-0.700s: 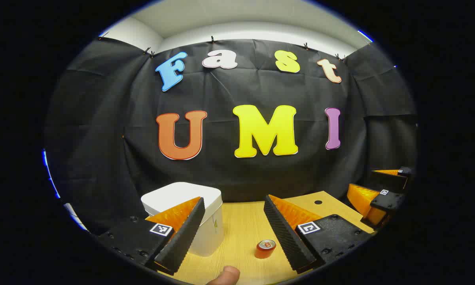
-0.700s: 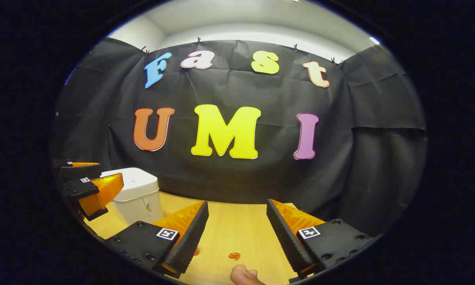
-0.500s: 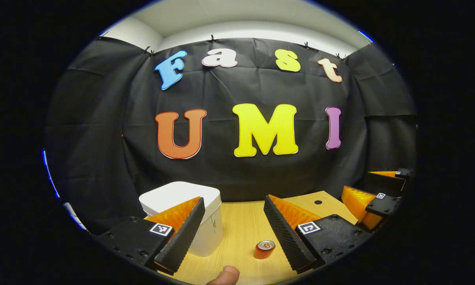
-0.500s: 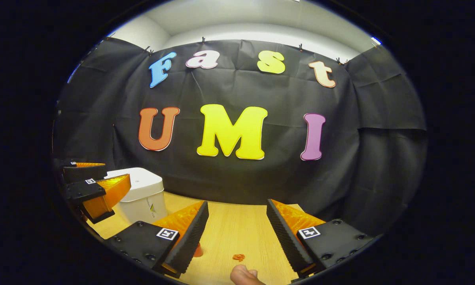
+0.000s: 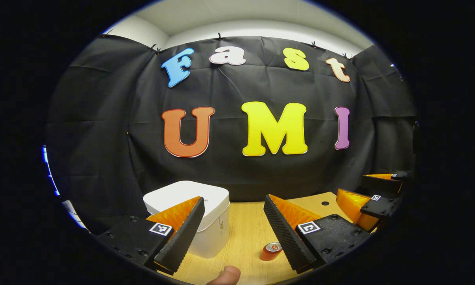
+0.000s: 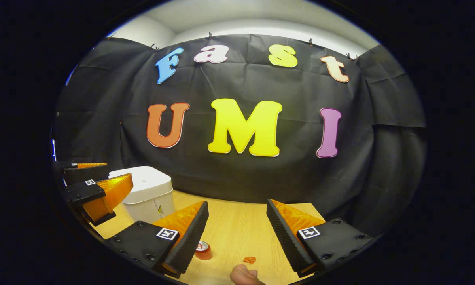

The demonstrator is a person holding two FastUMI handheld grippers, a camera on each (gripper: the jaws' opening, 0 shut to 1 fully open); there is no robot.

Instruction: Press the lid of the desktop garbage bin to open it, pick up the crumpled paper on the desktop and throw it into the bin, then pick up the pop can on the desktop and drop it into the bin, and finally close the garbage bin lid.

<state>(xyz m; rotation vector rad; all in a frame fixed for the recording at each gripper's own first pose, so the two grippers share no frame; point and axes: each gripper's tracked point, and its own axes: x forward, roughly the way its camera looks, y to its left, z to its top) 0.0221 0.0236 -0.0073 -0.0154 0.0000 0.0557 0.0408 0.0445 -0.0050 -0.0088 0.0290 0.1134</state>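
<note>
White bin (image 5: pixel 199 221), lid down, sits at the tabletop's (image 6: pixel 237 225) back edge toward its left side, close to the black cloth wall. Red can (image 5: pixel 271 251) stands upright on the tabletop nearer the front, right of the bin and apart from it. Small orange crumpled scrap (image 6: pixel 249 259) lies right of the can, near the front edge. Left gripper (image 5: pixel 231 233) hangs above the tabletop, jaws spread, holding nothing. Right gripper (image 6: pixel 235 233) likewise, jaws spread and empty. A fingertip (image 5: pixel 225 275) shows at the bottom of the left gripper view.
</note>
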